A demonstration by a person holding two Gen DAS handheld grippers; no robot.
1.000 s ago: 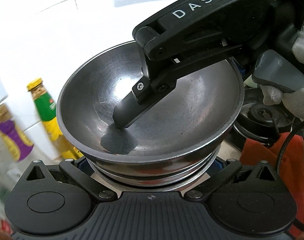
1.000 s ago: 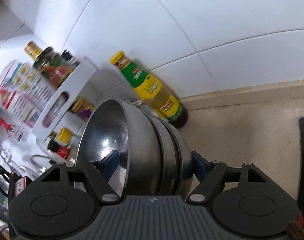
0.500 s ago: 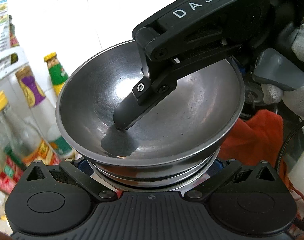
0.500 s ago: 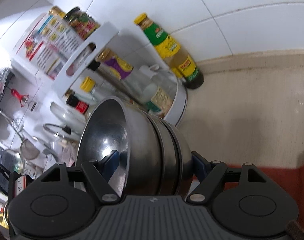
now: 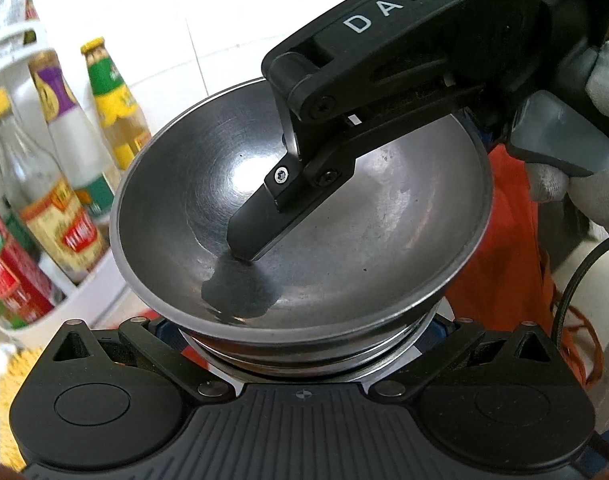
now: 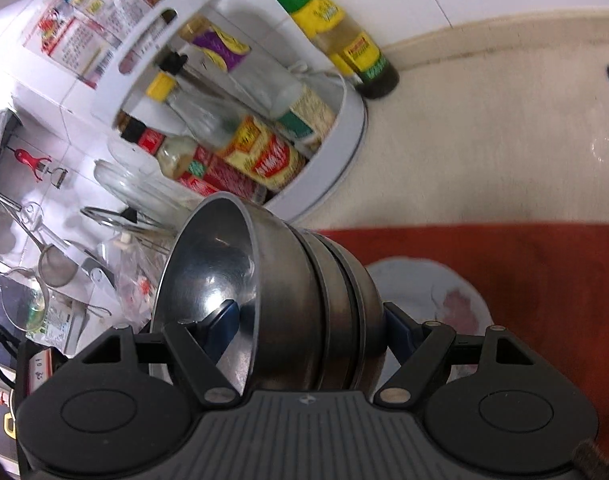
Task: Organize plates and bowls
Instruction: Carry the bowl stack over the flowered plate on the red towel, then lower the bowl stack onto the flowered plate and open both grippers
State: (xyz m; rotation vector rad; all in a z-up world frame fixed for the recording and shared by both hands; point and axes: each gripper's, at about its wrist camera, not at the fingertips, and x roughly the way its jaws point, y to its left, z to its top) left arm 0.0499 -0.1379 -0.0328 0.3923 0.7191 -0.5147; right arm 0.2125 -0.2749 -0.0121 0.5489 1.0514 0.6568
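left wrist view: the stack of bowls [image 5: 300, 240] sits between the left gripper [image 5: 304, 336] fingers, seemingly clamped.

right wrist view: the right gripper [image 6: 304, 320] pinches the stack's rim above the red cloth [image 6: 524, 272] edge. carrying step; next, set it down level.

The nested steel bowls [image 5: 304, 240] hide the left gripper's [image 5: 304, 344] fingers and whatever lies beneath.

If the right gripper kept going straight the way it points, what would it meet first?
The right gripper is shut on the stack of nested steel bowls, which leads. Beyond it, probably the red cloth at its edge by the round white bottle rack, though depth is unclear.
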